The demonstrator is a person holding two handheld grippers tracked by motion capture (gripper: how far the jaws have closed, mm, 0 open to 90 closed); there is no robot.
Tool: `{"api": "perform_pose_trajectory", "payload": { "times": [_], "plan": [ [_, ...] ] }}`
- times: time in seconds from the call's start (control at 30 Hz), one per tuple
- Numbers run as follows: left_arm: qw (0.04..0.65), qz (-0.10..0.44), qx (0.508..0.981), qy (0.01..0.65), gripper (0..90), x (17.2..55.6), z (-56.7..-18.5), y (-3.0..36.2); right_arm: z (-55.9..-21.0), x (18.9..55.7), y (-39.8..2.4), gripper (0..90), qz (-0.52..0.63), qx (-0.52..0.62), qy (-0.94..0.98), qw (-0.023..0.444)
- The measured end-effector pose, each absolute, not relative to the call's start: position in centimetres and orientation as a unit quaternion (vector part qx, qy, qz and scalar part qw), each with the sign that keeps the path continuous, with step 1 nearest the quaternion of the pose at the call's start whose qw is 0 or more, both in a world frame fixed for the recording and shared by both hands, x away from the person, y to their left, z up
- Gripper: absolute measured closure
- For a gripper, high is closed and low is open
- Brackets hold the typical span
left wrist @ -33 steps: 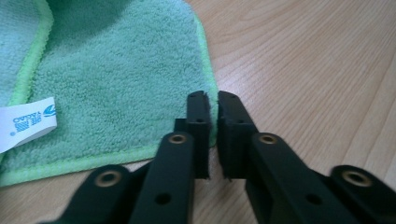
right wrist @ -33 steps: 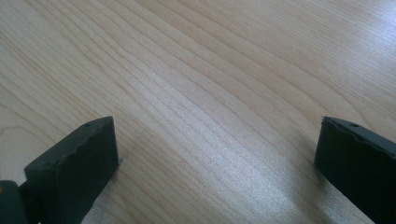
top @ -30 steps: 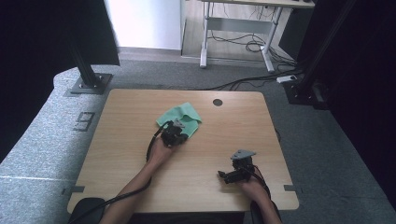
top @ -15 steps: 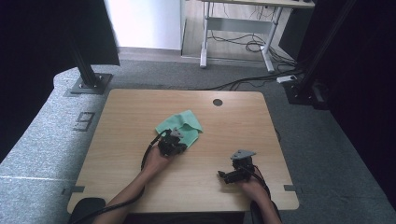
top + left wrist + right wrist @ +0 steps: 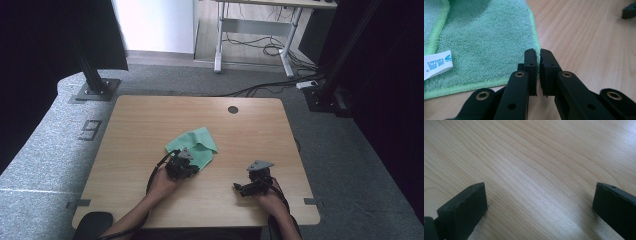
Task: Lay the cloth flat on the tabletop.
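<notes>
High view, cloth: we see one green cloth (image 5: 194, 146) lying partly folded near the middle of the counter (image 5: 150, 120), its near right corner under the left claw (image 5: 191, 169).
High view, hands: two hands, two claws. The right claw (image 5: 239, 188) sits low on the counter, well apart from the cloth, near the person's edge.
High view, risk: we reckon a pull towards the person could drag the whole cloth along in a bunch instead of turning the corner over, since nothing pins the far side.
Left gripper view, claw: jaws nearly together, a thin slit between the pads, and the cloth's light-green hem (image 5: 535, 37) runs right up to their tips. We'd call it pinched on the cloth corner.
Left gripper view, risk: the bite looks to be on the very edge, so a quick tug may let the hem slip out.
Left gripper view, label: one white label (image 5: 436, 65) with blue print lies on the cloth, off to the left of the jaws; if the fold goes askew it could end up tucked inside.
Right gripper view, claw: jaws spread wide, nothing between them, bare wood grain beyond.
Right gripper view, risk: this claw is idle and far off, so we judge it cannot steady the cloth if it skids.
Count: one cloth, one label, two claws, one counter.
</notes>
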State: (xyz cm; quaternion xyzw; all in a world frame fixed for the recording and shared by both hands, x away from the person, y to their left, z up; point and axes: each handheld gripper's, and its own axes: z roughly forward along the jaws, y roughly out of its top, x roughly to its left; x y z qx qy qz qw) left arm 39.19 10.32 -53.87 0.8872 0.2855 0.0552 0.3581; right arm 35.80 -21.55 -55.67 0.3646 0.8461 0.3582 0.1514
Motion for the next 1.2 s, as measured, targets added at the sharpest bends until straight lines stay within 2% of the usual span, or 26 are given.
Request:
{"api": "perform_pose_trajectory", "payload": {
  "times": [0.67, 0.9, 1.2],
  "plan": [
    [0.361, 0.046, 0.893, 0.266, 83.0, 35.0, -53.9, 10.6, -55.7, 35.8, -21.6, 0.0, 0.358, 0.364, 0.846, 0.151],
    [0.365, 0.04, 0.894, 0.257, 77.7, 35.1, -53.3, 10.5, -55.7, 35.8, -21.6, 0.0, 0.358, 0.364, 0.846, 0.151],
    [0.385, 0.07, 0.885, 0.251, 69.2, 36.4, -50.0, 10.8, -55.7, 35.8, -21.6, 0.0, 0.358, 0.364, 0.846, 0.152]
  ]
}}
